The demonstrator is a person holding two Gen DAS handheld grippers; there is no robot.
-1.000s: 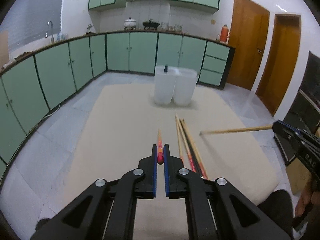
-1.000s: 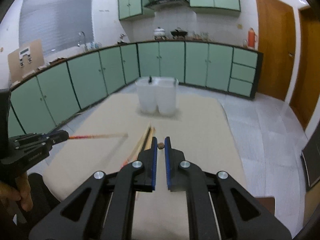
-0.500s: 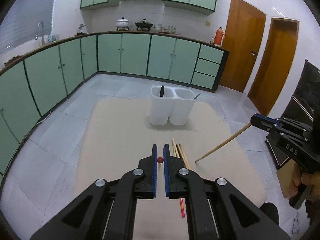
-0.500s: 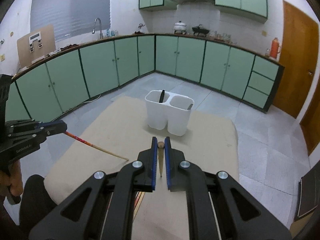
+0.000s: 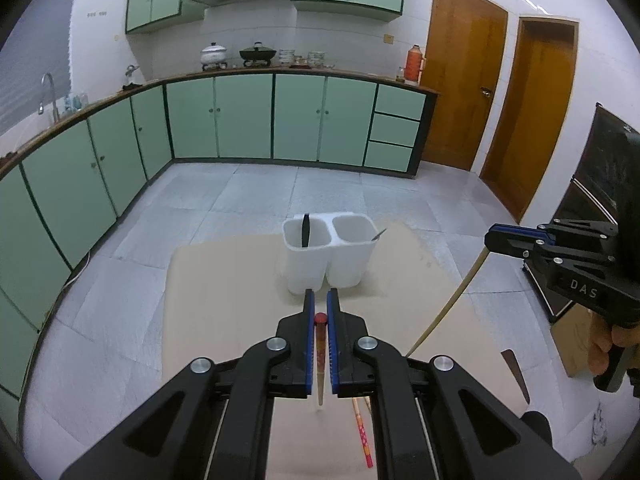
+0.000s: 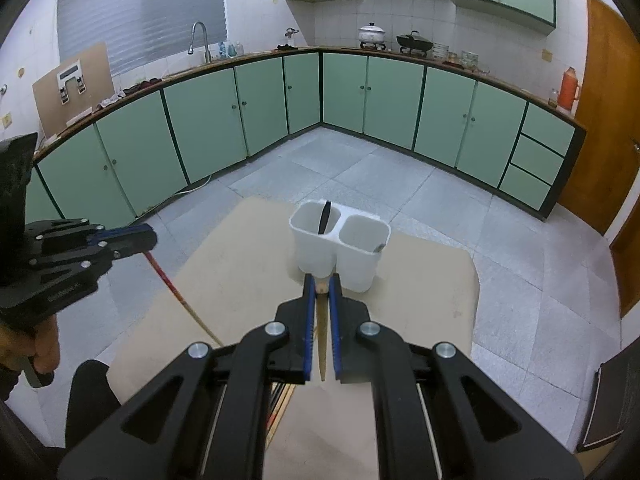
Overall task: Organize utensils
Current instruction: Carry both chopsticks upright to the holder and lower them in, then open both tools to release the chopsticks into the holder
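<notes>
A white two-cup utensil holder (image 5: 326,256) (image 6: 340,248) stands at the far end of the beige table (image 5: 224,300). A black handle sits in its left cup, a metal tip shows in its right cup. My left gripper (image 5: 321,312) is shut on a red-ended chopstick (image 5: 320,356), held high with its tip hanging down; it also shows in the right wrist view (image 6: 176,292). My right gripper (image 6: 321,286) is shut on a plain wooden chopstick (image 6: 321,344), also hanging down; it also shows in the left wrist view (image 5: 452,300).
More chopsticks lie on the table below the left gripper, one red-patterned (image 5: 362,432). A knife blade (image 5: 516,372) lies near the table's right edge. Green cabinets line the walls; wooden doors stand at the right. Grey tiled floor surrounds the table.
Both grippers have risen well above the table, each carrying its chopstick. The chopsticks have swung from lying level to hanging tip down. The holder now appears lower and farther below.
</notes>
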